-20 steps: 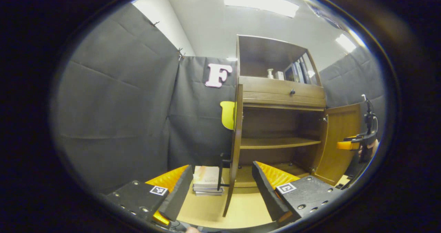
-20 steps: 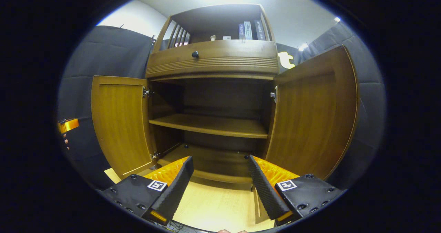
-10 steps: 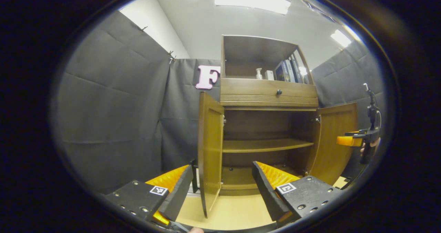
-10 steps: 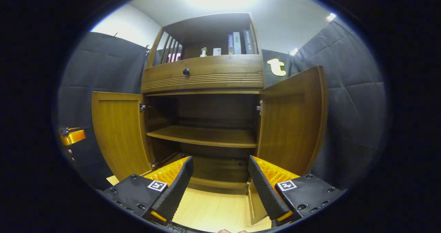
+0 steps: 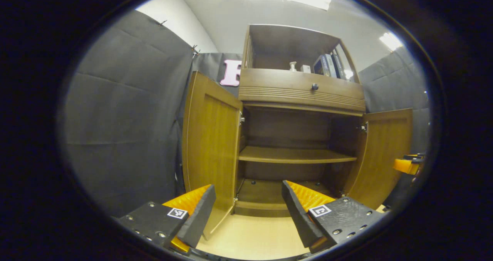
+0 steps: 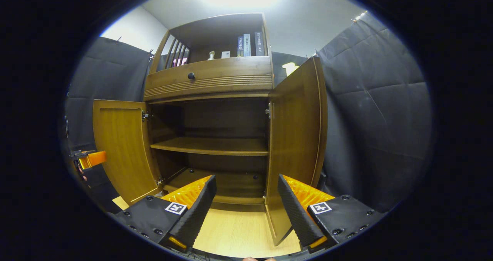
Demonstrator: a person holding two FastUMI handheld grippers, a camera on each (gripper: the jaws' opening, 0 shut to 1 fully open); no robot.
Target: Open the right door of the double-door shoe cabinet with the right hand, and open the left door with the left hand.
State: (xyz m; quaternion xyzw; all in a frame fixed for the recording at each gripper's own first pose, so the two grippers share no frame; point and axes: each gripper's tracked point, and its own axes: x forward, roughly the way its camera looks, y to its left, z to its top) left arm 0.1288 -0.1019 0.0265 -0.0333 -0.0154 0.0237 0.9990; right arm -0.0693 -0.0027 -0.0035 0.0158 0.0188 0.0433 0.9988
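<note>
In the left gripper view the left gripper (image 5: 246, 211) hangs with its two fingers spread apart and nothing between them, above the pale wooden floor (image 5: 254, 239). In the right gripper view the right gripper (image 6: 246, 209) is the same: fingers wide, holding nothing.

Just behind them stands the brown wooden double-door shoe cabinet (image 6: 210, 79). Its left door (image 5: 210, 145) and right door (image 6: 294, 145) both stand swung out, so the task looks done. Each door is a stiff flat wooden panel on metal hinges; I judge it light to swing, and smooth, so a little slippery. The best place to take hold seems the free vertical edge, far from the hinges.

Farther inside is one bare shelf (image 6: 212, 145), and on top some upright books (image 6: 248, 45).
</note>
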